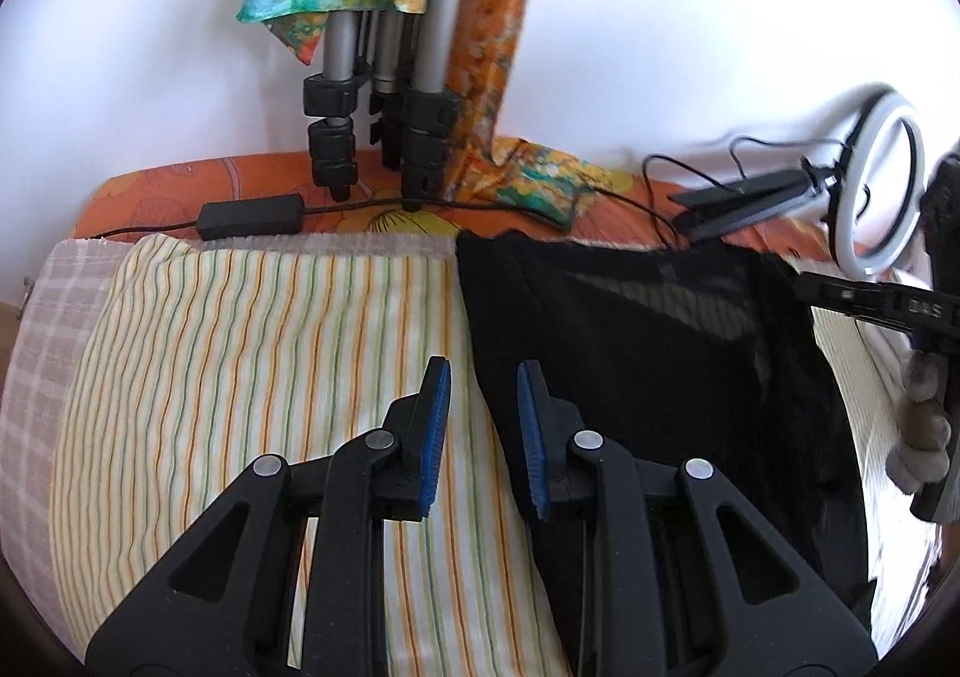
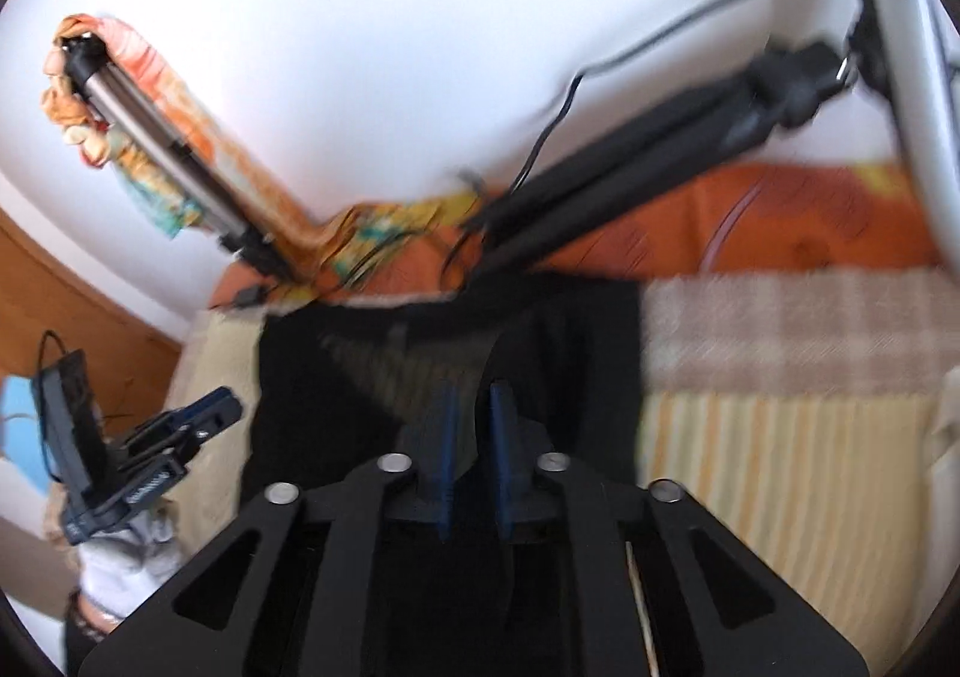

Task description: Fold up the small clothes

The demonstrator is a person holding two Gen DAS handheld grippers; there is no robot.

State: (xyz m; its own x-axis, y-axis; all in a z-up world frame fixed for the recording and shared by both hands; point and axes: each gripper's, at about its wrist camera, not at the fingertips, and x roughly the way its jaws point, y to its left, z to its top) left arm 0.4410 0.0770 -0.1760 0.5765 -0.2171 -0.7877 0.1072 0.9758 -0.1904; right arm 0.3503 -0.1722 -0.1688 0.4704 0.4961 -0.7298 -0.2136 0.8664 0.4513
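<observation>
One black garment (image 1: 648, 353); two tripods (image 1: 384, 95); one ring light (image 1: 879, 191).

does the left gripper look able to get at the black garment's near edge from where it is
Probably yes. The left gripper hangs right over the edge of the black garment on the striped cloth, jaws apart, with nothing lying between them and that edge.

Two close wrist views angled down, sharing the black garment (image 1: 648, 353).
</observation>
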